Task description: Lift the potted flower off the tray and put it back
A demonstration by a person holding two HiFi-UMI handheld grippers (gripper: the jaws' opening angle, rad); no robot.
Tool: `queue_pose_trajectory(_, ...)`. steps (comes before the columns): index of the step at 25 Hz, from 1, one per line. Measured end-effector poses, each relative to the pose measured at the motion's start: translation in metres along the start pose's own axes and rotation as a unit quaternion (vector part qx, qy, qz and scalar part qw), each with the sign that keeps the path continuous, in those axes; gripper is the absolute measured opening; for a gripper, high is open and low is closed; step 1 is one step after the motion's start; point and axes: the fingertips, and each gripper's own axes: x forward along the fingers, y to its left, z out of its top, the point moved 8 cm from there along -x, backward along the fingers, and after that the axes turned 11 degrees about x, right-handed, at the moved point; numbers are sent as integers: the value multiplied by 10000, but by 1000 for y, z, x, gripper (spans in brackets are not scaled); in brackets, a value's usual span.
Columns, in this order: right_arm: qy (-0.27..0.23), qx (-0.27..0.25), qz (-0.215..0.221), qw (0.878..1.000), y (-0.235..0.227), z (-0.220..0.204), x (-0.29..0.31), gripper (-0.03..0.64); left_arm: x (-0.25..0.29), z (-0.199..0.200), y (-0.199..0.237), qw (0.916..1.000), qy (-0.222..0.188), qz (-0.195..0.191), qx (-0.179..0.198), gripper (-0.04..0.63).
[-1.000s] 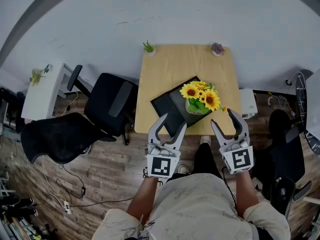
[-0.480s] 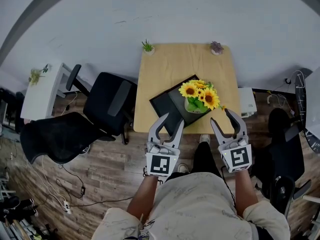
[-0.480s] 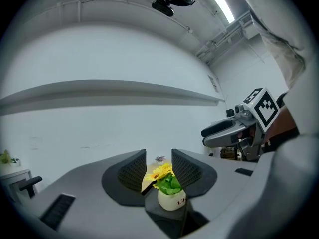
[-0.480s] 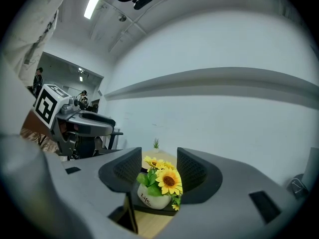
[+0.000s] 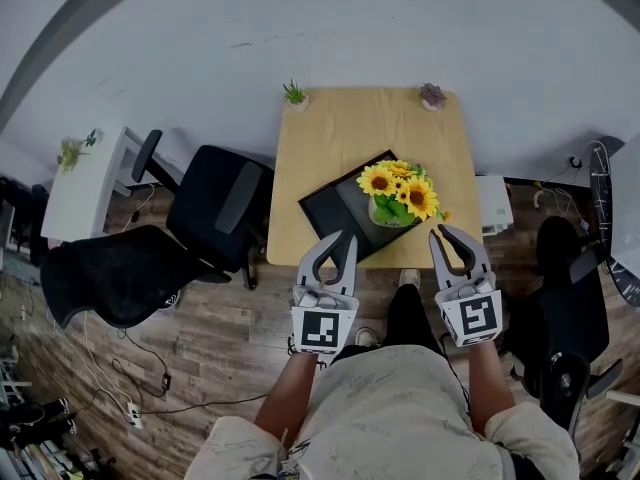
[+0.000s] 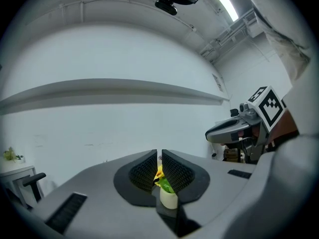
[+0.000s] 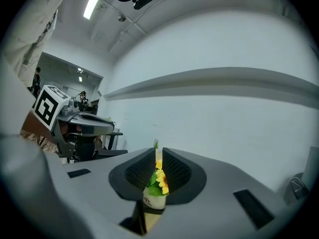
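potted flower [image 5: 398, 196] sat on the tray [image 5: 330, 213], both tools empty
head view: upright on flat black tray, pale wood table [image 5: 370, 128]; left gripper [image 5: 338, 240] and right gripper [image 5: 445, 233] short of it, jaws just closing on nothing. fit pre-lift or already-put-back alike. left gripper view: ribbed pads [image 6: 144, 169] nearly met, smooth cream pot far beyond. right gripper view: same.

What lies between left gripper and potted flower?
Head view: only bare black tray. The left gripper has just closed its jaws on nothing, short of the potted flower.
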Motion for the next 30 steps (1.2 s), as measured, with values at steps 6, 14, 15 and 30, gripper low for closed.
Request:
queue_pose_trajectory(6, -71, 123, 48, 9999, -1, 0, -1, 25, -2, -1, 0, 10000, 61, -1, -15, 14)
queue_pose_trajectory(14, -46, 118, 127, 9998, 2, -1, -3, 23, -3, 1, -4, 10000, 17, -37, -5, 5)
queue_pose_trajectory(15, -39, 122, 100, 9999, 2, -1, -3, 23, -3, 1, -4, 10000, -11, -18, 1, 5)
queue_pose_trajectory(30, 3, 25, 55, 10000, -1, 2, -5, 22, -3, 4, -3, 10000, -29, 35, 67, 6)
